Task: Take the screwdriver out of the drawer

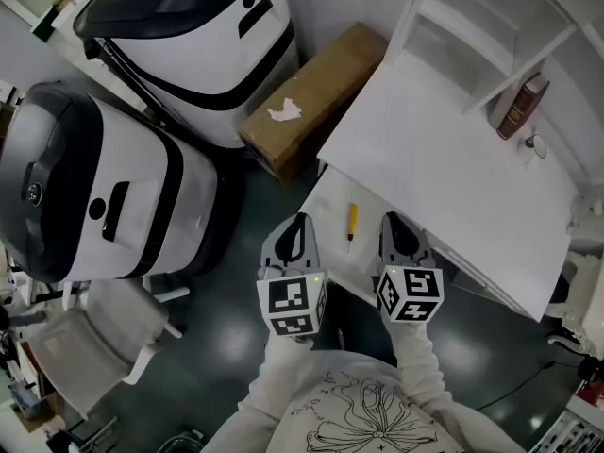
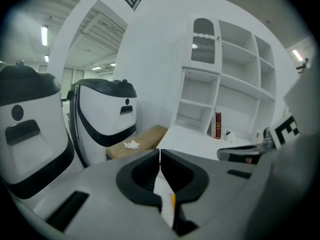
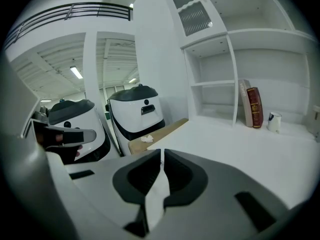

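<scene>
A screwdriver [image 1: 351,225] with a yellow-orange handle lies in the open white drawer [image 1: 326,204] under the desk top. My left gripper [image 1: 300,221] hovers just left of it and my right gripper [image 1: 390,219] just right of it, both pointing toward the drawer. In the left gripper view the left gripper [image 2: 160,154] has its jaws together with nothing held; a sliver of orange handle [image 2: 173,200] shows through the slit. In the right gripper view the right gripper [image 3: 162,154] is likewise shut and empty.
The white desk top [image 1: 453,168] carries a shelf unit with a red book [image 1: 522,105]. A cardboard box [image 1: 311,97] stands left of the desk. Two white-and-black machines [image 1: 189,36] [image 1: 85,196] and a white chair [image 1: 85,338] stand on the dark floor at the left.
</scene>
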Demonstrator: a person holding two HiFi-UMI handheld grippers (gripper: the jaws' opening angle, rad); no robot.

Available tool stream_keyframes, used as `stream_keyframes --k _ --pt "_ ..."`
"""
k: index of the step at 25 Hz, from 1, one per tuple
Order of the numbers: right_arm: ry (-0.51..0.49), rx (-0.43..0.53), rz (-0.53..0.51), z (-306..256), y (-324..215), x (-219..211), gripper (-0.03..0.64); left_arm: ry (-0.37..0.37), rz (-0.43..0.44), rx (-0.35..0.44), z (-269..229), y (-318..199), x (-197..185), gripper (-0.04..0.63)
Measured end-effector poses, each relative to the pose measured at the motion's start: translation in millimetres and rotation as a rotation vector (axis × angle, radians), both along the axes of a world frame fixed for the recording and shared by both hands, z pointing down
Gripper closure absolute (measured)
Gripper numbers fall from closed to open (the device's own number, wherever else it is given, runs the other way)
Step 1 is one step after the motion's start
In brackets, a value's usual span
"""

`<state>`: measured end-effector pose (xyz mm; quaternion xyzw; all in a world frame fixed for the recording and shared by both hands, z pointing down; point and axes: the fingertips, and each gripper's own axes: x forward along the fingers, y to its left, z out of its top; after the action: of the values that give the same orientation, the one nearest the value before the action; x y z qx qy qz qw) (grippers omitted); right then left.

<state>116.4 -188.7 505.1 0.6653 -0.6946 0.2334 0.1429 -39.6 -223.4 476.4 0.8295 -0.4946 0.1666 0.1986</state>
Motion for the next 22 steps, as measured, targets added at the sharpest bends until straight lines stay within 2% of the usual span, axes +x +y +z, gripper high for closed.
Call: stream_keyframes --k 10,16,22 --pt "-0.023 -0.119 -0.076 56.8 -8.4 -20.6 0.606 -0.022 -0.018 -0.112 55.4 -1.0 -5.8 0.584" --pt "-0.032 -0.185 -0.107 90.9 -16.6 -22.0 0.558 -0.047 -0.029 -0.167 85.7 -2.9 -4.5 0.584" --pt "-0.06 -0.284 -0.117 129.9 -14.0 -22.3 0.543 -0.074 -0.021 -0.217 106.5 -2.1 0.3 0.584"
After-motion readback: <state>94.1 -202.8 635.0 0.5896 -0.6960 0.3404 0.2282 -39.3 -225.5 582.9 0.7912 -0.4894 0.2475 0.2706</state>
